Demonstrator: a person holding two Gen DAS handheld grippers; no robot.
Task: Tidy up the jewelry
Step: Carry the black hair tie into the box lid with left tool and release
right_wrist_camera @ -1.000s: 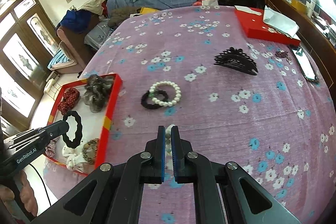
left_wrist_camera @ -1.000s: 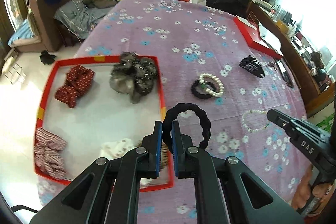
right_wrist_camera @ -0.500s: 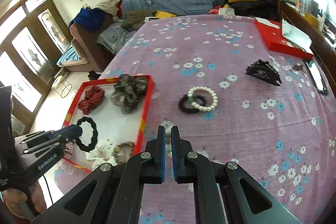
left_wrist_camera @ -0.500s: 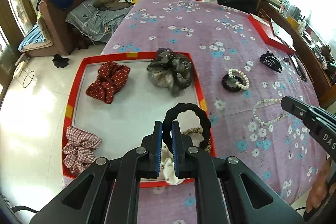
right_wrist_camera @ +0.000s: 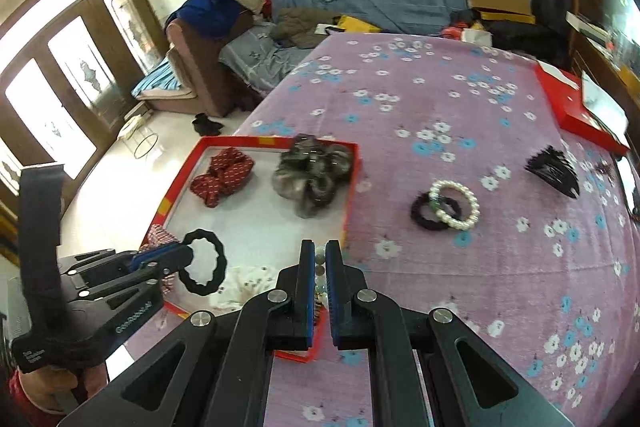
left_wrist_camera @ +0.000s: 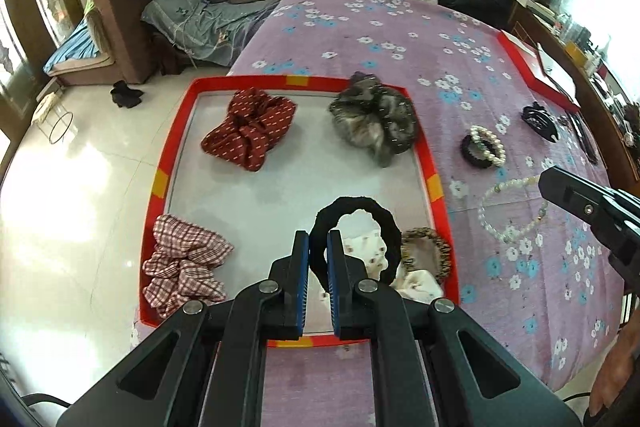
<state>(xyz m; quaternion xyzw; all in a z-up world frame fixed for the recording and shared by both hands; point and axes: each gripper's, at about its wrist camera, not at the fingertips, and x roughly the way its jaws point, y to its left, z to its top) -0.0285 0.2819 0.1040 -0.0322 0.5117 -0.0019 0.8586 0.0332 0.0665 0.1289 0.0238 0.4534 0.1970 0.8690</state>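
Observation:
My left gripper (left_wrist_camera: 317, 247) is shut on a black scrunchie (left_wrist_camera: 384, 223) and holds it above the near right part of the red-rimmed tray (left_wrist_camera: 434, 183); it also shows in the right wrist view (right_wrist_camera: 202, 263). My right gripper (right_wrist_camera: 319, 251) is shut on a pearl necklace (right_wrist_camera: 320, 269), whose loop hangs over the cloth in the left wrist view (left_wrist_camera: 508, 211). The tray holds a red scrunchie (left_wrist_camera: 248, 131), a grey one (left_wrist_camera: 374, 123), a checked one (left_wrist_camera: 182, 267), a white floral one (left_wrist_camera: 372, 251) and a leopard one (left_wrist_camera: 426, 253).
On the purple floral cloth (right_wrist_camera: 480, 267) lie a pearl bracelet (right_wrist_camera: 456, 203) over a black hair tie (right_wrist_camera: 426, 215), a black claw clip (right_wrist_camera: 554, 169) and a red box (right_wrist_camera: 576, 111). A sofa (left_wrist_camera: 132, 27) stands beyond the table's left edge.
My left gripper has carried the black scrunchie leftward from beside the tray's right rim to over the tray. My right gripper has moved left toward the tray with the necklace.

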